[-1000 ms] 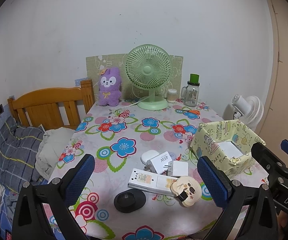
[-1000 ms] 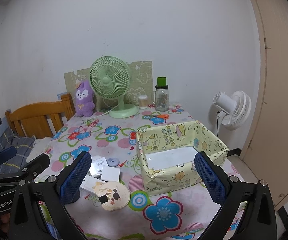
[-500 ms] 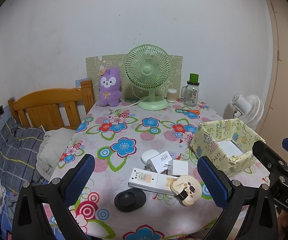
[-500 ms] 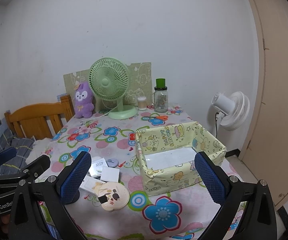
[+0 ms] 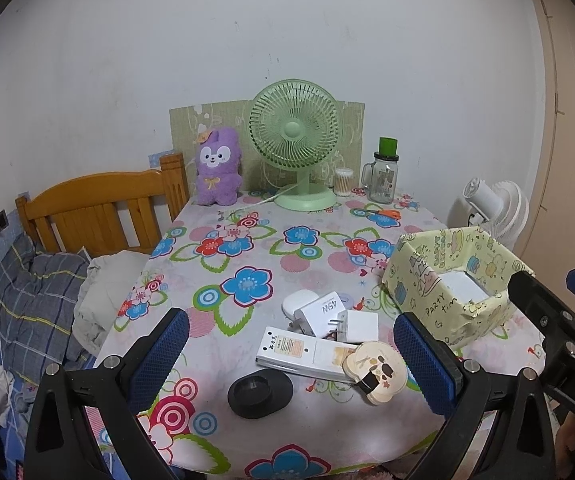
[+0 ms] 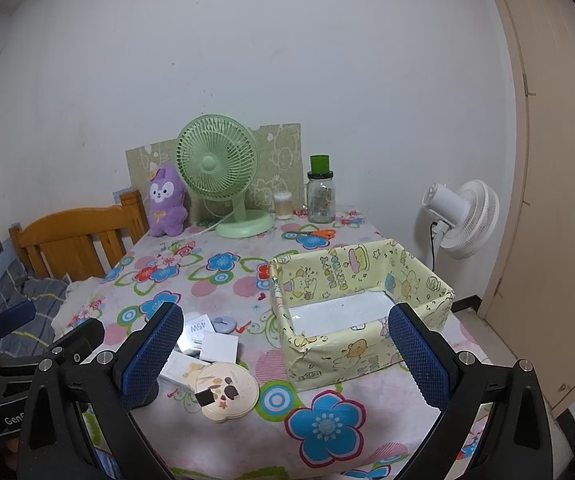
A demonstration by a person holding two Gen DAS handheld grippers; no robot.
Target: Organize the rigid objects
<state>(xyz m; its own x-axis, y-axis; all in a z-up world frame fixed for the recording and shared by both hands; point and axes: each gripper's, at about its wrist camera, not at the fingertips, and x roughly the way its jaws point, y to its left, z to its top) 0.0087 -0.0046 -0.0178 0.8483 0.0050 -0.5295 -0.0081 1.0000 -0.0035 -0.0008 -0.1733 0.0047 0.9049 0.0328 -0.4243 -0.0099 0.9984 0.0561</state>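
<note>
i see chargers (image 5: 329, 314) and a round case (image 5: 375, 365) left of the yellow box (image 5: 439, 304), my left gripper (image 5: 291, 364) and right gripper (image 6: 287, 356) both spread wide, empty.

At the back of the surface (image 5: 247, 248) stood a green fan (image 5: 295, 136), a purple plush (image 5: 217, 172), a jar (image 5: 383, 176) and scissors (image 6: 313, 234); a white fan (image 6: 463, 216) stood beside it.

Right claw (image 6: 287, 354) hangs wide open over the worktop (image 6: 247, 280), yellow box (image 6: 361, 312) centre-right, chargers (image 6: 207, 340) and round case (image 6: 227, 392) lower left.
</note>
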